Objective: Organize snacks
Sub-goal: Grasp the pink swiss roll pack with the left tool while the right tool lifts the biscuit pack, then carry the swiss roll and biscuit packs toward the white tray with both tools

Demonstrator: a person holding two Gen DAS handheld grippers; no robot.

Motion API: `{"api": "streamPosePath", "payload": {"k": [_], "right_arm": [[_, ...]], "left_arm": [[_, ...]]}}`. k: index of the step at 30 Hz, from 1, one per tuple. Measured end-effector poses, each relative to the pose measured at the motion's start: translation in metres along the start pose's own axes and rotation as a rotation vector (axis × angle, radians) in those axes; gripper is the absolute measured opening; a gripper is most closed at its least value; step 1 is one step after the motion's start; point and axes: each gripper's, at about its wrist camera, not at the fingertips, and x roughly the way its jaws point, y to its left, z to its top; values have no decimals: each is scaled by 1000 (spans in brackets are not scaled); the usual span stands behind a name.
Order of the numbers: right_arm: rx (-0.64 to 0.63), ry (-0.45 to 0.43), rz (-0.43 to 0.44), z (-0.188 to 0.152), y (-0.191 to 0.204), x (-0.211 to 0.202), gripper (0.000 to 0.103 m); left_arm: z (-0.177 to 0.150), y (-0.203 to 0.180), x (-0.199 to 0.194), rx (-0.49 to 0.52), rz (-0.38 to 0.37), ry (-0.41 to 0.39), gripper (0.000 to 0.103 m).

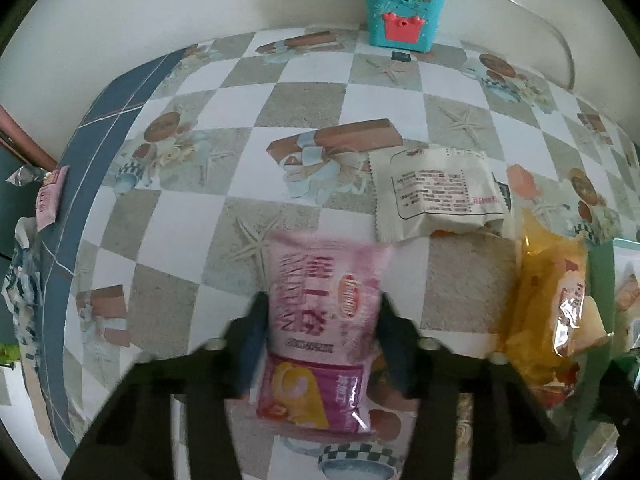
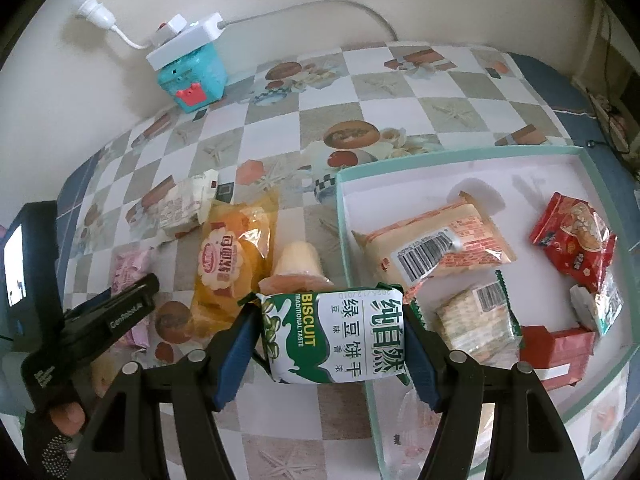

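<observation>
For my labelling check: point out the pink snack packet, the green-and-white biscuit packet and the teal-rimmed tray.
pink snack packet [image 1: 320,312]: left wrist view, printed front.
green-and-white biscuit packet [image 2: 334,338]: right wrist view, label middle.
teal-rimmed tray [image 2: 342,216]: right wrist view, left rim.

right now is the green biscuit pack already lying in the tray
No, the green biscuit pack is clamped in the right gripper, above the tray edge.

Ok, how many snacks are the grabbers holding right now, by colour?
Pink packet, in the left gripper: 1
Green-and-white biscuit packet, in the right gripper: 1
Total: 2
</observation>
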Motion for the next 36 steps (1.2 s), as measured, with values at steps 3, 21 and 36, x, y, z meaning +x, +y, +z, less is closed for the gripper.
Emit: {"api": "streamPosePath", "payload": {"k": [3, 21, 36], "right_arm": [[-4, 0, 0, 0, 1, -1, 71], [4, -73, 16, 6, 0, -27, 71], [91, -199, -9, 15, -39, -73, 71]], "left_arm": [[-1, 0, 0, -1, 2, 2, 44], [21, 27, -85, -96, -86, -138, 41], [17, -6, -155, -46, -180, -277, 41]]}}
